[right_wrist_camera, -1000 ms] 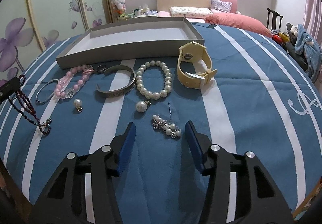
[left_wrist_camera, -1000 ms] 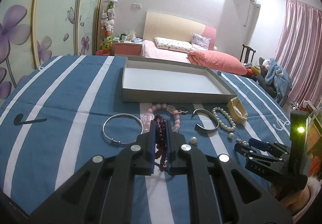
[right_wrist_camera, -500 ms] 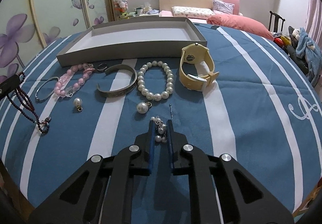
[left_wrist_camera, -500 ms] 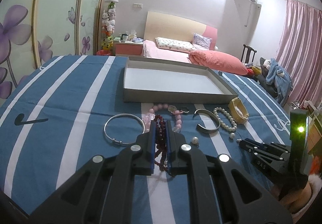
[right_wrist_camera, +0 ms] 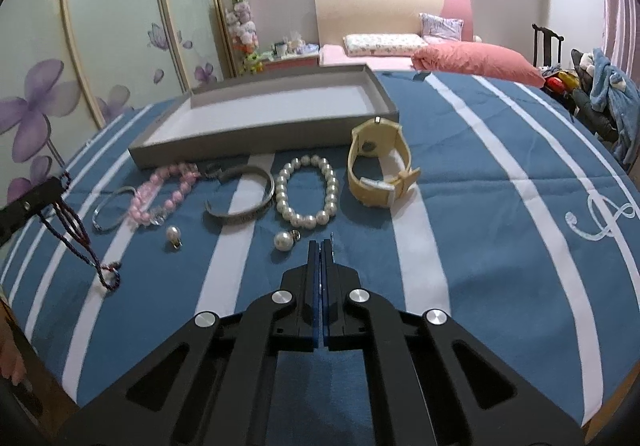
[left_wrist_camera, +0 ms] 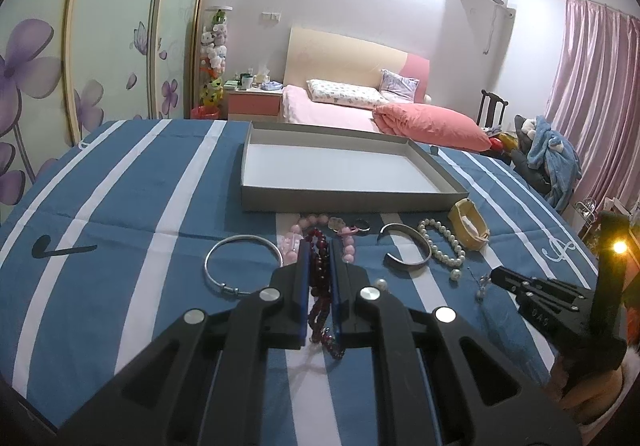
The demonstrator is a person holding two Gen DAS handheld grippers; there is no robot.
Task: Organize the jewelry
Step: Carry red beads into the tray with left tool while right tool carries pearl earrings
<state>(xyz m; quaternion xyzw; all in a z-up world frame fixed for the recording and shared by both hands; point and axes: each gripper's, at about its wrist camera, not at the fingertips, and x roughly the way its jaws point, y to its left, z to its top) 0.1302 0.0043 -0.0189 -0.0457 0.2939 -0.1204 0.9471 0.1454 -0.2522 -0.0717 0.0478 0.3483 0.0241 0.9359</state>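
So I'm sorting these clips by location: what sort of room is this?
Most likely a home bedroom: a bed with pillows and a pink duvet, a wardrobe with flower-printed sliding doors, and pink curtains.

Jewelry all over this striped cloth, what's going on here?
A person is sorting it with tongs in each hand. The left tongs are clamped on a dark red bead strand, which hangs from them. The right tongs have just closed on a small pearl cluster. The grey tray holds nothing yet; the other pieces lie in front of it.
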